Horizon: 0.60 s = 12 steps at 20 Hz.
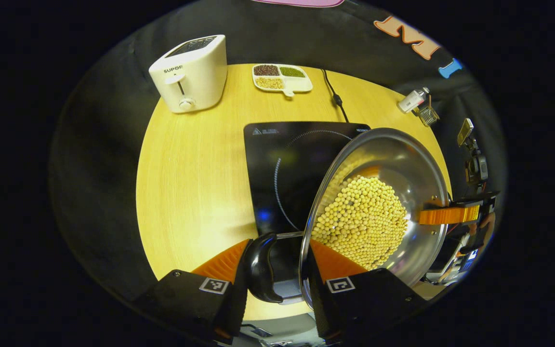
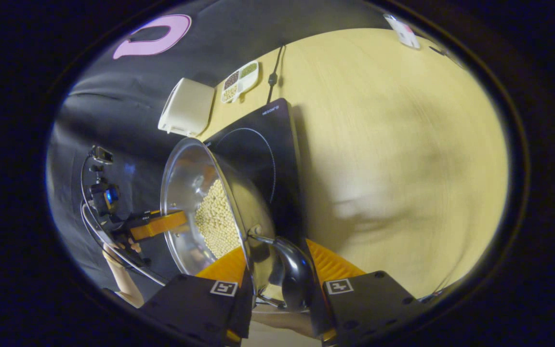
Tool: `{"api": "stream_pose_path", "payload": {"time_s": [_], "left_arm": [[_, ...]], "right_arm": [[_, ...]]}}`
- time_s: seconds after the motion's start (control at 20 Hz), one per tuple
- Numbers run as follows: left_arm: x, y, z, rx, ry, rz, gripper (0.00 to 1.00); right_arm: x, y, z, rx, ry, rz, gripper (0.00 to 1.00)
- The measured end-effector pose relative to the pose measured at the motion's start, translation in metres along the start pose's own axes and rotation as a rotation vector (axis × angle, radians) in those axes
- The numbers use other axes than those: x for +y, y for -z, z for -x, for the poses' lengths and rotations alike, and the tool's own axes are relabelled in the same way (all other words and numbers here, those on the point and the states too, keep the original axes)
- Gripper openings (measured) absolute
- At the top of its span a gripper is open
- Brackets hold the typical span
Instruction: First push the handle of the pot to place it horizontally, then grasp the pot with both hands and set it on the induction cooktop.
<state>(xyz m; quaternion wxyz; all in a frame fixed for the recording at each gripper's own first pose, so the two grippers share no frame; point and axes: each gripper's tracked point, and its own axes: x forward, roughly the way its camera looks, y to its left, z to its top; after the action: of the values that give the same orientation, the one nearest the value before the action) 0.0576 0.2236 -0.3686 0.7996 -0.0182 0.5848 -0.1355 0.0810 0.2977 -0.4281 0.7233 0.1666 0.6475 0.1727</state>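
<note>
Pot (image 1: 378, 202), steel, holding pale beans (image 1: 362, 221); held over the right half of the cooktop (image 1: 282, 164), tilted.

Handles lie on one axis, about 8 to 2 o'clock in the left gripper view. Left gripper (image 1: 277, 272) is clenched on the near black handle (image 1: 260, 267) and rim. Right gripper (image 2: 277, 277) likewise clamps the opposite handle (image 2: 294, 274) and rim. Toaster (image 1: 191, 72) at 11 o'clock, sectioned dish (image 1: 282, 78) at 12, on the wooden table (image 1: 191, 183).
</note>
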Motion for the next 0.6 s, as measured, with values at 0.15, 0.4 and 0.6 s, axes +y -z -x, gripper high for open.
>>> {"api": "stream_pose_path", "payload": {"time_s": [0.15, 0.4, 0.6], "left_arm": [[0.013, -0.016, -0.008, -0.023, -0.010, -0.029, 0.59], [0.021, -0.036, -0.023, -0.058, -0.008, -0.033, 0.59], [0.026, -0.047, -0.033, -0.087, -0.023, -0.019, 0.59]], "right_arm": [[0.005, -0.015, -0.012, -0.012, 0.015, -0.022, 0.45], [0.003, -0.040, -0.023, -0.042, 0.038, -0.028, 0.51], [-0.004, -0.052, -0.032, -0.054, 0.053, -0.039, 0.51]]}}
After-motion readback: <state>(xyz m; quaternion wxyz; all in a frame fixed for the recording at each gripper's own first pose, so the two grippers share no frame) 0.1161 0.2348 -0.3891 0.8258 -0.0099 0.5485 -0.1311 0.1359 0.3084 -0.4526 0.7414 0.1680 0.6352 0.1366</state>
